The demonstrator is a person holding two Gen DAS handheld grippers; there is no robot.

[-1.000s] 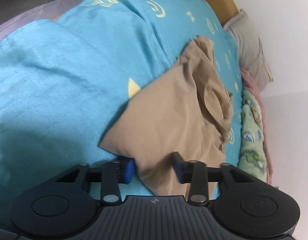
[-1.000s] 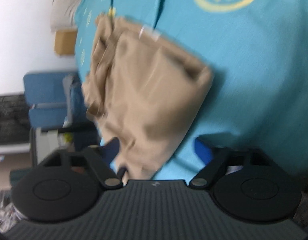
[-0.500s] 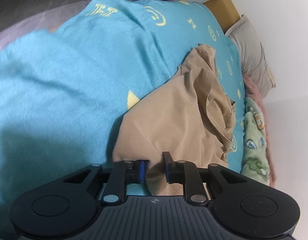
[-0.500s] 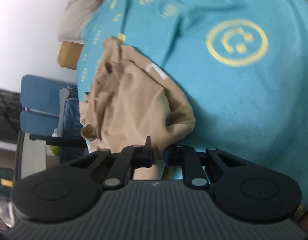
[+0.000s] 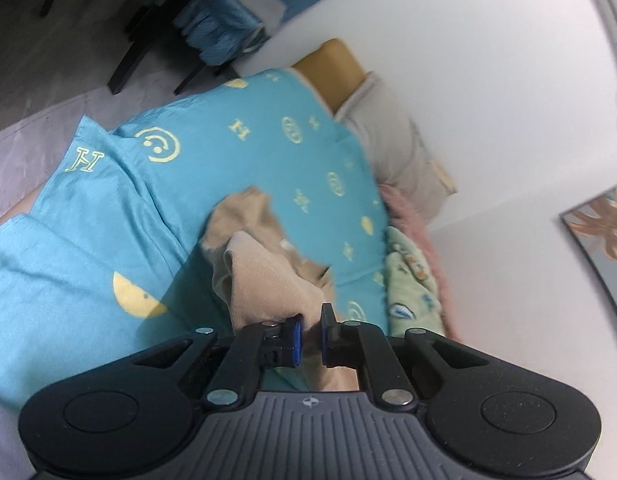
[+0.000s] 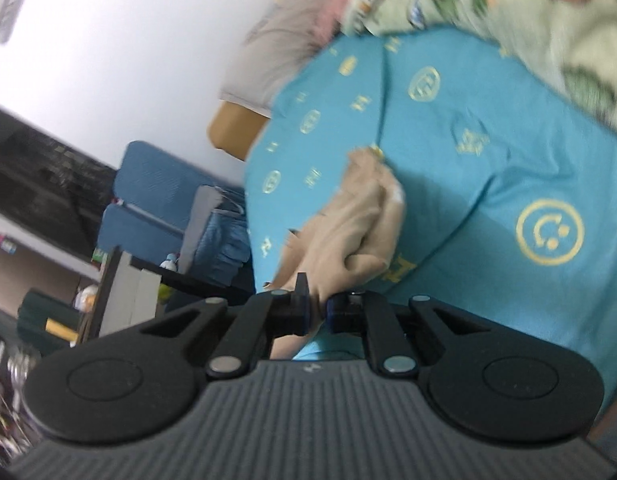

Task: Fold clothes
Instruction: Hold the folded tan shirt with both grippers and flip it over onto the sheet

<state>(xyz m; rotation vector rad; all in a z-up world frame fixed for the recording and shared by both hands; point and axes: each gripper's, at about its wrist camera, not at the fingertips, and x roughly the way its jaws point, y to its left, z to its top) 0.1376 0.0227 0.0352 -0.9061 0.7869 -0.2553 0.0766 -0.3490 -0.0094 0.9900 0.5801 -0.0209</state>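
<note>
A tan garment (image 5: pixel 268 280) hangs bunched above a teal bedspread (image 5: pixel 108 220) printed with yellow smileys and letters. My left gripper (image 5: pixel 310 328) pinches the garment's near edge between its blue pads, and its jaws are still closing on the cloth. In the right wrist view the same tan garment (image 6: pixel 348 232) stretches from the bedspread (image 6: pixel 488 160) up to my right gripper (image 6: pixel 316 304), which is shut on another part of its edge. The garment's far end trails on the bed.
A grey pillow (image 5: pixel 396 152), a pink fluffy item (image 5: pixel 412 216) and a green patterned cloth (image 5: pixel 408 280) lie along the white wall. A mustard cushion (image 5: pixel 332 64) sits at the bed's far end. Blue chairs (image 6: pixel 148 200) and dark furniture stand beyond the bed.
Both grippers closed on the tan garment's edge and rose, lifting it off the bedspread. The garment went from lying flat to hanging bunched, and more of the room shows.
</note>
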